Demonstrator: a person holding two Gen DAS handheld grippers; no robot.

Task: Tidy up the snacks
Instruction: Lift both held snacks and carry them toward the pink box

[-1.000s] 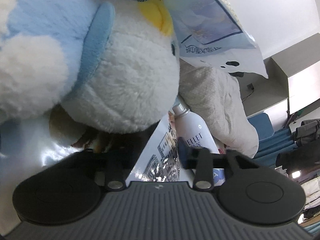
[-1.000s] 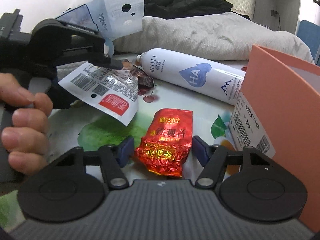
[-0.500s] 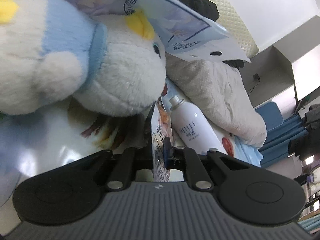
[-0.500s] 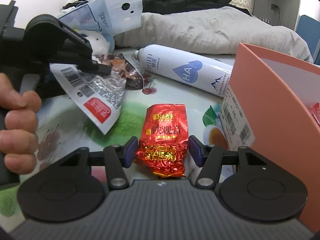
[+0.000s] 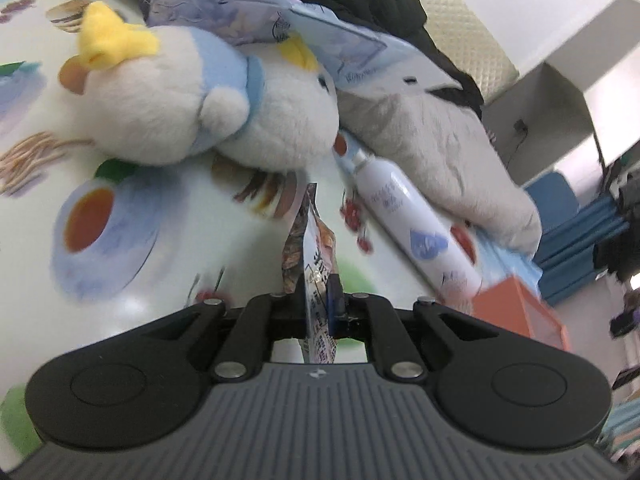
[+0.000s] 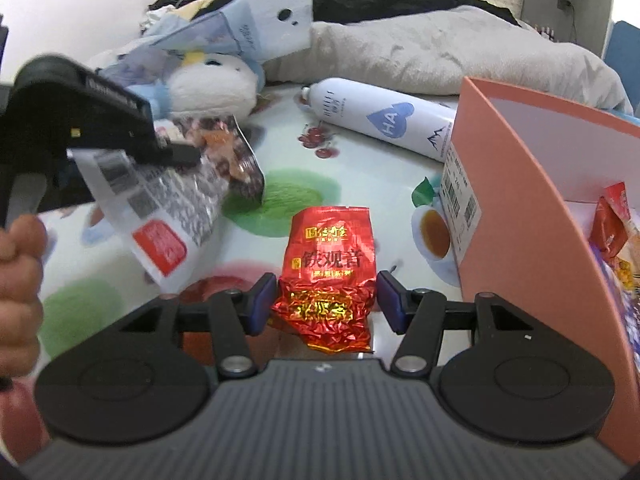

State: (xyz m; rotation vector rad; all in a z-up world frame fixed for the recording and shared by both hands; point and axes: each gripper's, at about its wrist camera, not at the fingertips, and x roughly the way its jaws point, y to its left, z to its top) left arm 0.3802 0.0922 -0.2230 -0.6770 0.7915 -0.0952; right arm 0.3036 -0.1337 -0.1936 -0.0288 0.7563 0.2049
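Foil snack pouch hangs pinched by one edge in the closed left tool above the bench – it may slip free – while the right tool straddles the red tea packet ungripped

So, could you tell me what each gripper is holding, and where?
Left hand-held gripper: printed foil snack packet, by its edge. Right hand-held gripper: nothing held.

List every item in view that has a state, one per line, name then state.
left gripper: shut on the snack packet
snack packet: hanging, lifted off the table
right gripper: jaws either side of the red tea packet
red tea packet: flat on the table
white spray bottle: on its side
orange box: open, holding snacks
plush toy: lying down
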